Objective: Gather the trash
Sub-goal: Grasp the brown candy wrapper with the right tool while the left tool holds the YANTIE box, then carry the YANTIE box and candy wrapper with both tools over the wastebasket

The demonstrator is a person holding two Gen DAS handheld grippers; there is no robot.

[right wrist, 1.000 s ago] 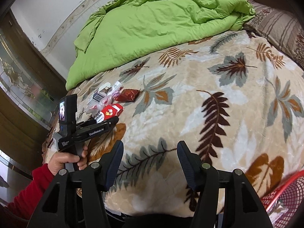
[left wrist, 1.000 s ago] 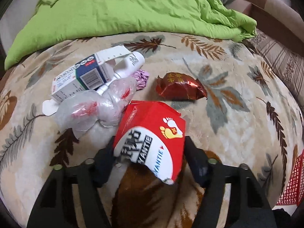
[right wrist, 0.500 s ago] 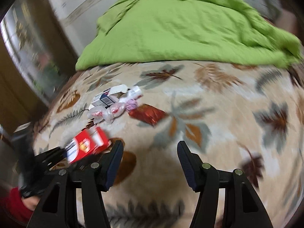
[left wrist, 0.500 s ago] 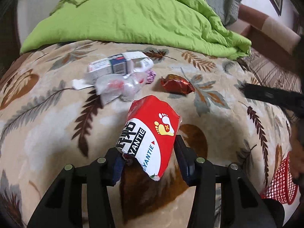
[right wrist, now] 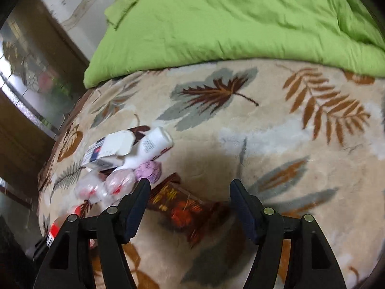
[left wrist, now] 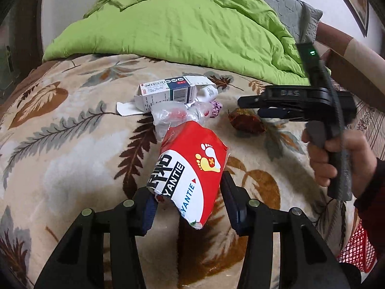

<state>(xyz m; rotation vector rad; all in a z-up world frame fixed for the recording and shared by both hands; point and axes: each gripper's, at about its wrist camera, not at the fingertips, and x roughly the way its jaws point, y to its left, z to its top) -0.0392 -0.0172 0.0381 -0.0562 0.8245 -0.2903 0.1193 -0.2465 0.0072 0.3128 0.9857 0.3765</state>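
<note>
Right gripper [right wrist: 189, 207], jaws opening, is hovering w/ the dark red foil wrapper [right wrist: 185, 207] on the bed lying between them, long axis slanting; left gripper [left wrist: 186, 202] is pinching the red-white carton [left wrist: 190, 168].

Right gripper [right wrist: 189, 204] opening over a dark red wrapper [right wrist: 185, 208] on the leaf-pattern blanket [right wrist: 276, 139], white bottle [right wrist: 151, 148] and small box [right wrist: 105, 150] near, green quilt [right wrist: 228, 16] behind
</note>
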